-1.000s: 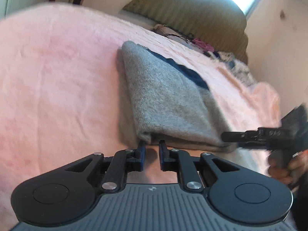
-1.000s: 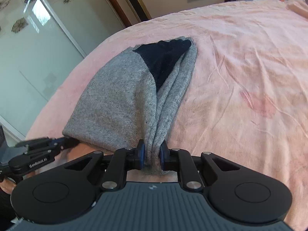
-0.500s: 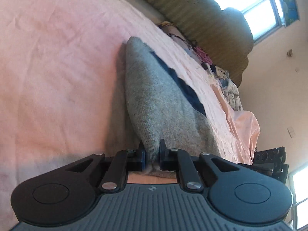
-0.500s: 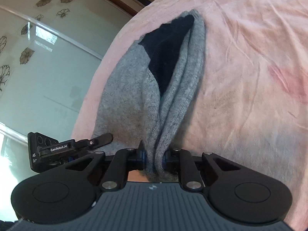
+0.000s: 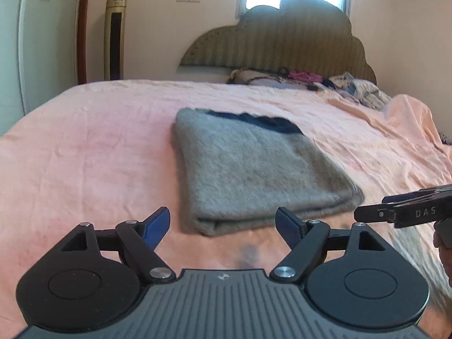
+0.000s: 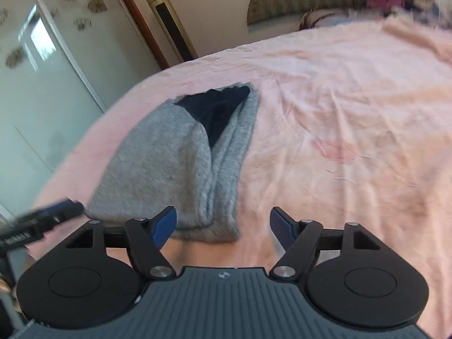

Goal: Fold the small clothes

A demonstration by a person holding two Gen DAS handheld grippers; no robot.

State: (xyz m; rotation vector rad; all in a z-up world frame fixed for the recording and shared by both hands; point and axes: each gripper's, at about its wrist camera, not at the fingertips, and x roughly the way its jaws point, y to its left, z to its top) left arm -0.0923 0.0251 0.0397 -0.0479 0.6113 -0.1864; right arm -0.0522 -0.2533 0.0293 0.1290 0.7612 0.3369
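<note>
A grey knitted garment [image 5: 248, 166] with a dark navy part at its far end lies folded into a rectangle on the pink bed sheet [image 5: 84, 155]. My left gripper [image 5: 224, 223] hangs just short of its near folded edge, jaws opening wide, nothing pressed between the pads. In the right wrist view the same garment [image 6: 175, 163] lies flat, its near right corner just ahead of my right gripper [image 6: 223, 223], whose jaws are also opening and grip nothing. Each view shows the other gripper at its edge [image 5: 401, 212] [image 6: 36, 223].
A pile of loose clothes [image 5: 310, 80] sits at the head of the bed below the padded headboard [image 5: 282, 42]. A tall gold fan or heater [image 5: 114, 34] and a glass sliding door [image 6: 36, 84] stand on the left. Bare pink sheet [image 6: 353, 141] stretches right of the garment.
Both grippers held the garment's near edge, pinched and lifted; now both have let go and pulled back, and the garment lies flat and folded on the sheet.
</note>
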